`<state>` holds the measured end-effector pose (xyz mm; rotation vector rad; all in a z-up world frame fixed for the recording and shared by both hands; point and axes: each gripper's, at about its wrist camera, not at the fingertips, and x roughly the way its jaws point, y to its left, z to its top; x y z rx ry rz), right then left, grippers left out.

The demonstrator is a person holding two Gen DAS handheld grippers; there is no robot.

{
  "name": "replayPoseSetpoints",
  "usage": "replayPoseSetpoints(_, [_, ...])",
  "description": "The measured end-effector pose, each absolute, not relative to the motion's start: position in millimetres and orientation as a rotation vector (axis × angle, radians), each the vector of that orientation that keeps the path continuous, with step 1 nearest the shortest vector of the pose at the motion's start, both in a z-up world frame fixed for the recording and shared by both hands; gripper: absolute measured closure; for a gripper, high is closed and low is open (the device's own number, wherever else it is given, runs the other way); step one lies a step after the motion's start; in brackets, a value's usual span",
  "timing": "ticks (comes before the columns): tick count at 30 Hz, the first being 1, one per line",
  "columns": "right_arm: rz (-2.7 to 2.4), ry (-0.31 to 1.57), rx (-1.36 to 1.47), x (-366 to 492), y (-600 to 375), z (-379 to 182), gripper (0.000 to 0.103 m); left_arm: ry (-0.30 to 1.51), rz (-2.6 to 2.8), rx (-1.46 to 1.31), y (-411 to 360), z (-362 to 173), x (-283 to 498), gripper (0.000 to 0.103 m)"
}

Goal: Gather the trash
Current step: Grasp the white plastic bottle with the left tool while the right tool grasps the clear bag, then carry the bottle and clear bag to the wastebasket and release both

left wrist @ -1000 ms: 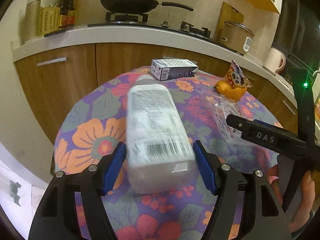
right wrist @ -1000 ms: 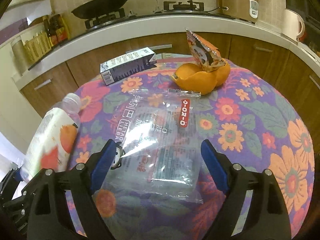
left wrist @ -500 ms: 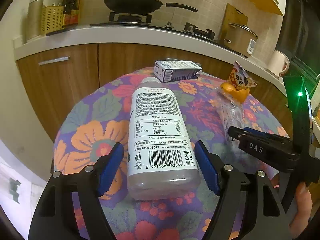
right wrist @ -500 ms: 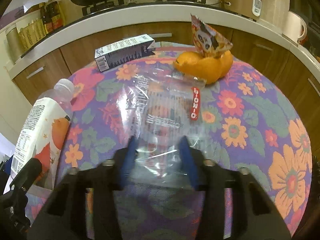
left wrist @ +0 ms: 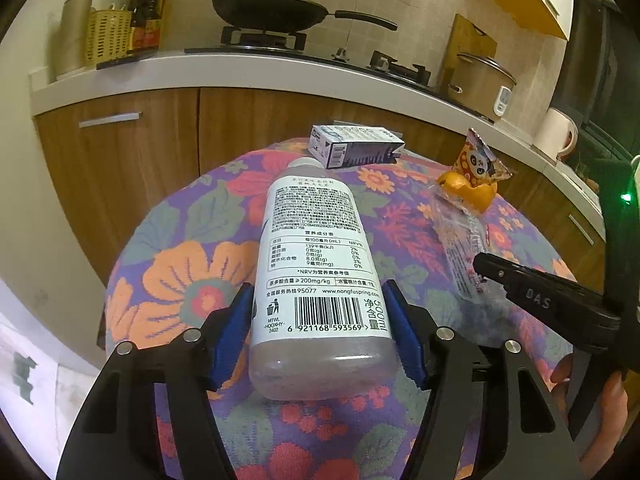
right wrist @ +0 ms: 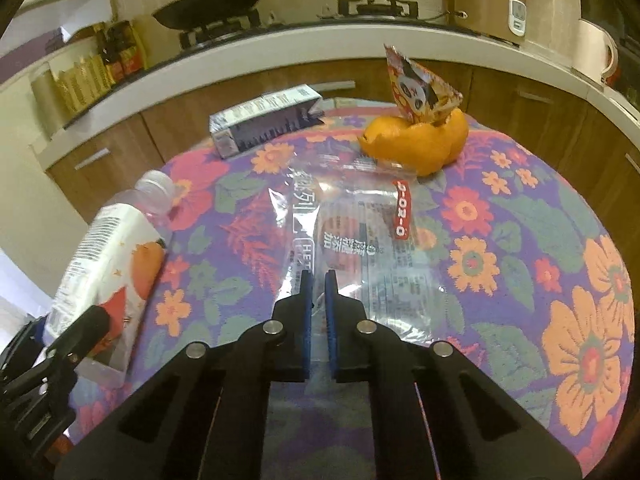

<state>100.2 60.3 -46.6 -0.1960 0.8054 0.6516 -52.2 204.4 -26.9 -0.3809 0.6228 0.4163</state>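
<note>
The bottle (left wrist: 320,280) lies on the tabletop (left wrist: 180,280) between the left claw (left wrist: 322,330) pads, which have just been closing on its base – long axis pointing straight away – while the right claw (right wrist: 319,280) has just clenched on the wrapper (right wrist: 360,232).

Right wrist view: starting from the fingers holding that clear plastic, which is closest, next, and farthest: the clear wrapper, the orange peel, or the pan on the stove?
1. Clear wrapper: pinched in the right gripper, straight ahead on the flowered cloth.
2. Orange peel: beyond the wrapper, ahead and to the right, with a panda packet stuck in it.
3. Pan: farthest, on the stove behind the table, upper left.
</note>
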Motion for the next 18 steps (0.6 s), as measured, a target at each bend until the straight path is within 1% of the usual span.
replayPoseSetpoints(5, [0.693,0.777,-0.161,93,52,-39,0.099,0.604,0.407,-0.398,207,-26,-55,0.041])
replayPoseSetpoints(13, [0.68,0.795,-0.143,81,29,-39,0.099,0.598,0.408,-0.397,206,-25,-56,0.042])
replayPoseSetpoints(16, [0.672,0.812,-0.146,82,20,-40,0.098,0.599,0.407,-0.397,206,-26,-56,0.042])
replayPoseSetpoints(17, [0.668,0.818,-0.14,83,18,-41,0.093,0.6,0.406,-0.398,206,-26,-56,0.041])
replayPoseSetpoints(18, [0.657,0.816,-0.137,84,17,-41,0.077,0.6,0.405,-0.399,206,-26,-56,0.041])
